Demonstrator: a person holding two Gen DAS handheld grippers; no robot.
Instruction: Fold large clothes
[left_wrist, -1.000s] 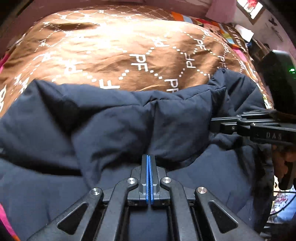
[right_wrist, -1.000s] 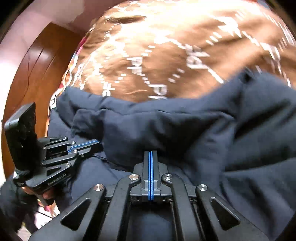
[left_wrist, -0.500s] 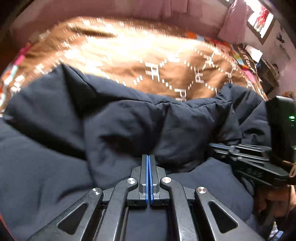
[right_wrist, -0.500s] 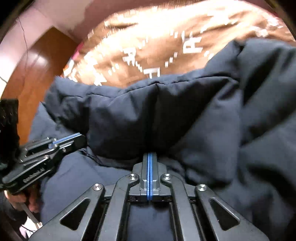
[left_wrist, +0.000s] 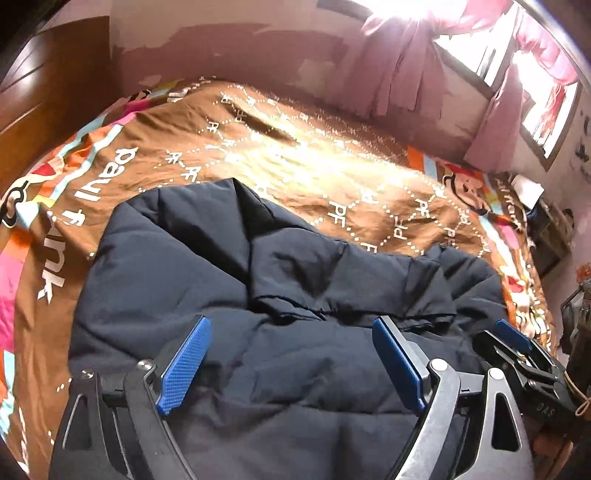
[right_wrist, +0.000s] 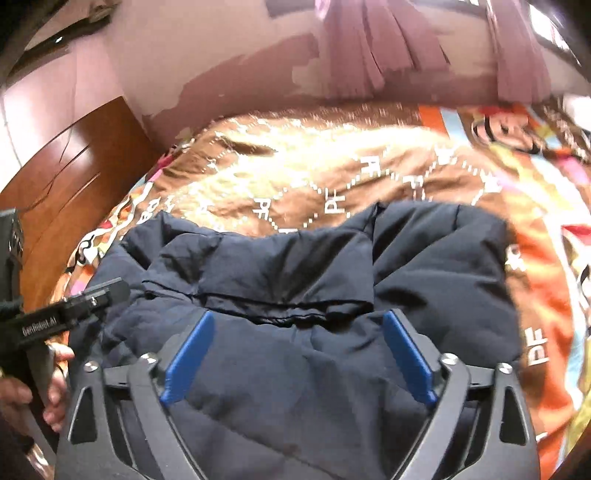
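While the jacket (left_wrist: 258, 332) lies folded on the bed (left_wrist: 295, 166), both grippers, left (left_wrist: 291, 365) and right (right_wrist: 297, 360), are opening with nothing between their fingers; best lift clear without snagging the folded flap.

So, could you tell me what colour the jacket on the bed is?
Dark navy jacket, plain, clearest in the left wrist view.

Count, both wrist views:

- Navy puffer jacket (left_wrist: 280, 332) — one, lying at 6 o'clock on the bedspread.
- Brown "PF"-print bedspread (left_wrist: 295, 162) — one.
- Grippers — two: left gripper (left_wrist: 291, 363) and right gripper (right_wrist: 297, 356), each with two blue pads, jaws opening, nothing between them.
- Pink curtains (left_wrist: 402, 74) — several panels at 1 o'clock; exact count unclear.
- Wooden headboard (right_wrist: 62, 166) — one, at 9 o'clock.
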